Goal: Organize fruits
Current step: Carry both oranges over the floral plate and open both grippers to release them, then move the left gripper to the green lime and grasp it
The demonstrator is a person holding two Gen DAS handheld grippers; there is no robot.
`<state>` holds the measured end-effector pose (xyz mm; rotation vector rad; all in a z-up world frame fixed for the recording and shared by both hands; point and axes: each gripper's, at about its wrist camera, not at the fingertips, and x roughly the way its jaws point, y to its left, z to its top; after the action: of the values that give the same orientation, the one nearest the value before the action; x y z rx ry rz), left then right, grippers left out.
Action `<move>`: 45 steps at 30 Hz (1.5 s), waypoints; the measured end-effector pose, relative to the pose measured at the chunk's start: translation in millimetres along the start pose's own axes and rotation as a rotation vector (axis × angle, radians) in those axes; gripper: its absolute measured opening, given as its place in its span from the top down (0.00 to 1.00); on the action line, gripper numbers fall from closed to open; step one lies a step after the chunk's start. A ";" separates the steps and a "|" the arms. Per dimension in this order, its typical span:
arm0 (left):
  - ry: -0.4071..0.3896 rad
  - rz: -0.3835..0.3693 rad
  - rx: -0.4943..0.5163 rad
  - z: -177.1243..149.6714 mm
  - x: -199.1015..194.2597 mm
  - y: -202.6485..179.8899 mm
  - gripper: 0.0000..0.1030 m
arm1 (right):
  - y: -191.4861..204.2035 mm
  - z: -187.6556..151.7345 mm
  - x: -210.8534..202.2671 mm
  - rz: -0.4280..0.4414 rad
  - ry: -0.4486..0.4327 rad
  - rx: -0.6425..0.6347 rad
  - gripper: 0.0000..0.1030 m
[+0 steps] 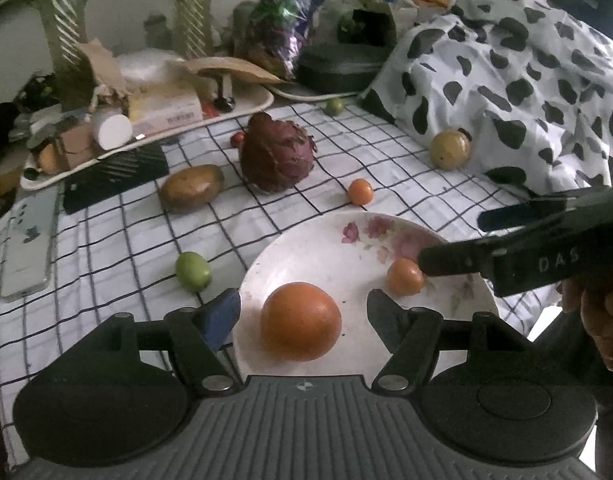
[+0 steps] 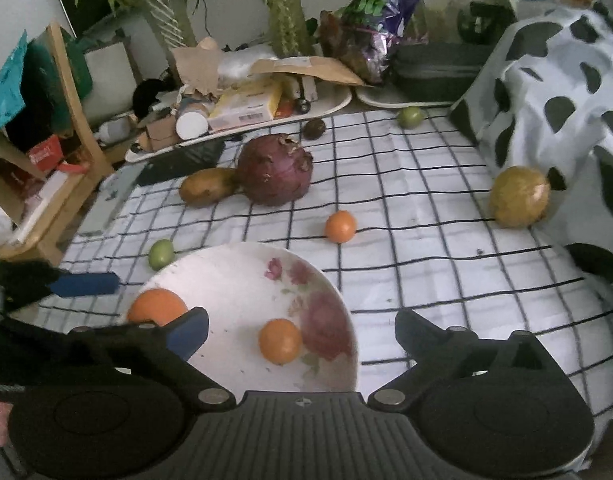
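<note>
My left tongs (image 1: pixel 302 312) stand apart around the large orange (image 1: pixel 301 321) without pressing it. My right tongs (image 2: pixel 302 330) gape wide over the small orange (image 2: pixel 280 341). Both oranges lie in the floral plate (image 2: pixel 242 276) on the checked cloth (image 2: pixel 426 208); another small orange (image 2: pixel 340 226) sits beyond the plate.

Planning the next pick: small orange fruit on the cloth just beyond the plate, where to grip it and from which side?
Grip the small orange fruit across its middle, coming down from above and the near side. It is round, so any axis works, and it sits alone on the checked cloth, with room for both fingers. The right gripper, jaws wide over the plate, looks nearer.
</note>
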<state>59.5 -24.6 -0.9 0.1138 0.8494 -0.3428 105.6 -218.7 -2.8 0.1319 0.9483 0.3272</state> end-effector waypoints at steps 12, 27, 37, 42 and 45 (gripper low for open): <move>-0.027 0.034 -0.074 -12.3 -16.7 14.8 0.33 | 5.4 -12.3 -5.1 -0.067 0.002 -0.023 0.00; -0.033 0.023 -0.200 -1.1 -9.9 45.9 0.34 | 0.5 -6.7 -2.9 -0.123 -0.035 -0.039 0.00; 0.028 0.036 -0.257 15.8 19.6 80.6 0.34 | -16.7 9.3 8.6 -0.158 -0.050 -0.016 0.00; 0.080 0.042 -0.283 21.8 37.1 93.2 0.39 | -20.5 16.3 18.2 -0.167 -0.036 -0.028 0.00; 0.109 0.027 -0.307 25.7 46.6 101.9 0.46 | -23.4 20.5 22.8 -0.168 -0.032 -0.026 0.00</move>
<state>141.1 53.5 -22.8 -0.1424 0.9981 -0.1791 139.7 -232.6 -14.6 0.0332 0.9166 0.1817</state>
